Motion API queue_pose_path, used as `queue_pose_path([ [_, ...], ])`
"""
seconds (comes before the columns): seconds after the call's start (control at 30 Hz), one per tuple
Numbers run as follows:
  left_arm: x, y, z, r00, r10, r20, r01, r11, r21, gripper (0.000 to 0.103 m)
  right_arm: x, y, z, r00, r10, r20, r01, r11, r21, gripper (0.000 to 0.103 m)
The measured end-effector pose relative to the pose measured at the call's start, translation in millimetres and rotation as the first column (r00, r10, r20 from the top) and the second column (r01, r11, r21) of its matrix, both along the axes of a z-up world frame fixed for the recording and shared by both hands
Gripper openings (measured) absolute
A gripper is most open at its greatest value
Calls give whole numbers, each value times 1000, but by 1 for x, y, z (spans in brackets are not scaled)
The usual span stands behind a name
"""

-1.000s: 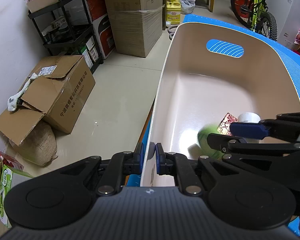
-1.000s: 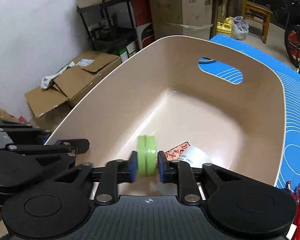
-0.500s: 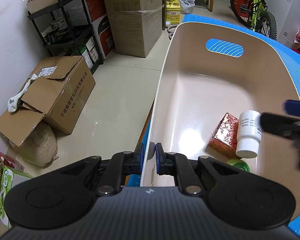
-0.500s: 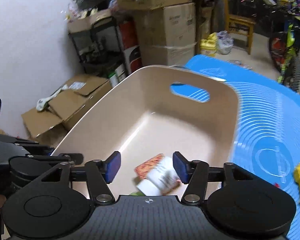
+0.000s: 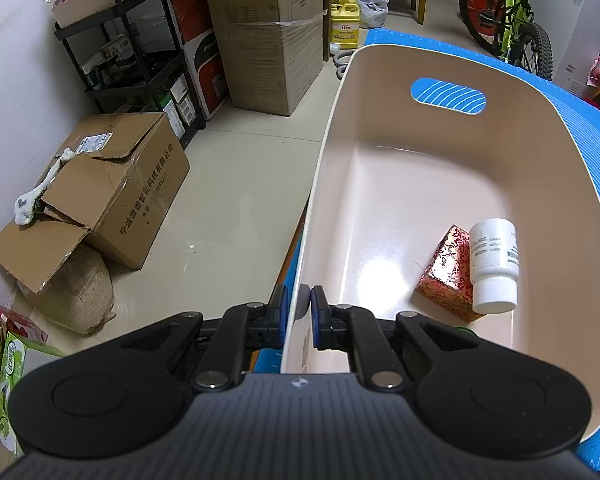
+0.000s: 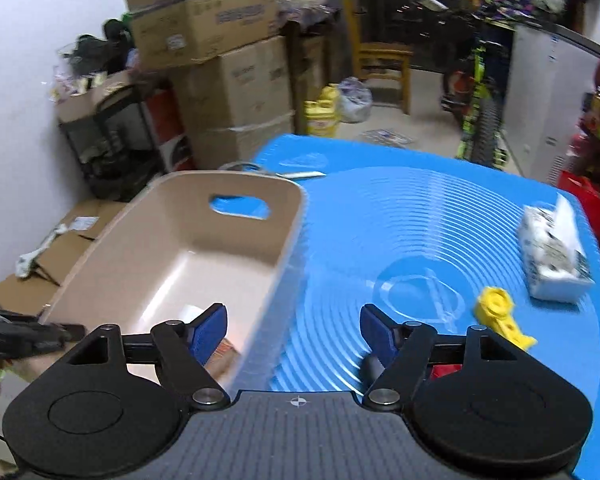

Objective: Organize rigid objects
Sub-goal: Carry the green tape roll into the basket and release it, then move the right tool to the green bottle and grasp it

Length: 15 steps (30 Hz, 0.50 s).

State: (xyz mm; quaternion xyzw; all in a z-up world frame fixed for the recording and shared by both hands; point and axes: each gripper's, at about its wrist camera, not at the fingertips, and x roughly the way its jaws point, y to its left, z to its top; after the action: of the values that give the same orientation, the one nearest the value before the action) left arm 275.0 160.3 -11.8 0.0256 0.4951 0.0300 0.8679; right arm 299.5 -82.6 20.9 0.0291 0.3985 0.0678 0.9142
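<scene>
Left gripper (image 5: 297, 312) we see clamped on beige bin (image 5: 320, 184) rim; right gripper (image 6: 294, 334) wide open, empty, yellow toy (image 6: 500, 316) ahead-right.

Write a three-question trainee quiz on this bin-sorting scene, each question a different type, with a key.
1. True or false: the left gripper is clamped on the beige bin rim.
2. Which lies against the white bottle in the bin? A) red patterned box B) yellow toy C) tissue pack
3. Fill in: the right gripper is ____ and holds nothing.

Key: 1 true; 2 A; 3 open.
</scene>
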Motion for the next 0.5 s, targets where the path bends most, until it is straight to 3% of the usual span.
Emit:
queue_pose_path([
  [0.37, -1, -3, -1, 1000, -1, 2, 1, 1000, 18, 14, -24, -35, -58, 982, -99, -163, 85, 992, -91, 81],
  [0.5, -1, -4, -2, 1000, -1, 3, 1, 1000, 22, 15, -24, -42, -78, 965, -133, -227, 117, 990, -82, 81],
])
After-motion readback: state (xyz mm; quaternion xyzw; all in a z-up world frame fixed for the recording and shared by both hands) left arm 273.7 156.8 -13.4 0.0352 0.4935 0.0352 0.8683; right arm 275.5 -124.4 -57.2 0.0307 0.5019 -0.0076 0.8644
